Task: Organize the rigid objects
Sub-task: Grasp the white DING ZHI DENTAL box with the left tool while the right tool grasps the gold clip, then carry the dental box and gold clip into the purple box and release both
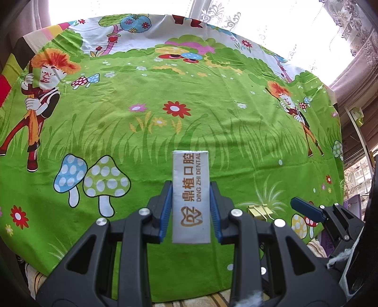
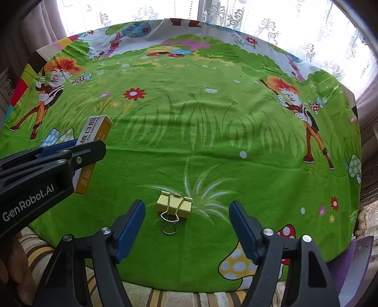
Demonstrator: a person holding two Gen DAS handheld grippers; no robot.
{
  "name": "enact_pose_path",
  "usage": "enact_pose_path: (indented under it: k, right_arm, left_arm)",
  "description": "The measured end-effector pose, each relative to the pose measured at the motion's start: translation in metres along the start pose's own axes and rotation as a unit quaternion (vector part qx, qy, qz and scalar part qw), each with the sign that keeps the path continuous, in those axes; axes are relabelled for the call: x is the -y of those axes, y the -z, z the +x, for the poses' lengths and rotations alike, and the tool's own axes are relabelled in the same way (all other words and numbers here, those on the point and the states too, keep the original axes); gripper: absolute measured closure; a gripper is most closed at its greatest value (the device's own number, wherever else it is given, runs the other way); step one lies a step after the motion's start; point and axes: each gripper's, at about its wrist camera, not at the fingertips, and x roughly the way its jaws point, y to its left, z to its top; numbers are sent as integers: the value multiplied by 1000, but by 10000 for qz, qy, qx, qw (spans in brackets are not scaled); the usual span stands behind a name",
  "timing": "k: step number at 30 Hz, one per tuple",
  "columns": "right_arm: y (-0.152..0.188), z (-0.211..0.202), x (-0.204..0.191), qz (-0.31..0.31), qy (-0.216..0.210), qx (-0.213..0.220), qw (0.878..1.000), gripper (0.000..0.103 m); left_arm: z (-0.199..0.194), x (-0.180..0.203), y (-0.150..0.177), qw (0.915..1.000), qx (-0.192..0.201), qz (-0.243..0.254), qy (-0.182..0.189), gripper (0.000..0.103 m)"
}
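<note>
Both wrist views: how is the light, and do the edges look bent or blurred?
Left wrist view: window blown out white, the cloth bulges from fisheye bending, the box print is sharp. Right wrist view: same white glare at the top, binder clip sharp with little shadow, corners dark.

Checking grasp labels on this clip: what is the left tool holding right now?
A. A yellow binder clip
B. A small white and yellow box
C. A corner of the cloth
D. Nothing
B: the left tool is shut on the box, which stands between its blue pads, while the binder clip lies loose on the cloth in front of the open right tool.
</note>
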Motion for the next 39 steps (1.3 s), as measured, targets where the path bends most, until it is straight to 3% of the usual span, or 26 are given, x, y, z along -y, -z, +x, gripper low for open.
enact_pose_path:
  k: [2,6,14,24,33,39]
  right_arm:
    - [-2,8,-1,0,22,-117,9999,43]
    - [-2,15,-2,1,-139,-220,9997,68]
    - [7,-16,19,349,-505,307,9976,68]
    - [37,-71,74,914,-385,802,9918,68]
    - [82,-110,139,1588,-257,1049,9814,68]
    - [117,-130,185,1984,55,1213,9726,68]
  left_arm:
    - [0,0,0,10000,-7,-5,-1,69]
    - [0,1,1,10000,14,15,-12,69]
    - [-14,17,2,9994,200,243,136,69]
    - [-34,66,12,9952,229,768,565,69]
    - [-48,135,23,9843,217,1563,795,69]
    - [-45,188,37,9746,20,1991,1030,69]
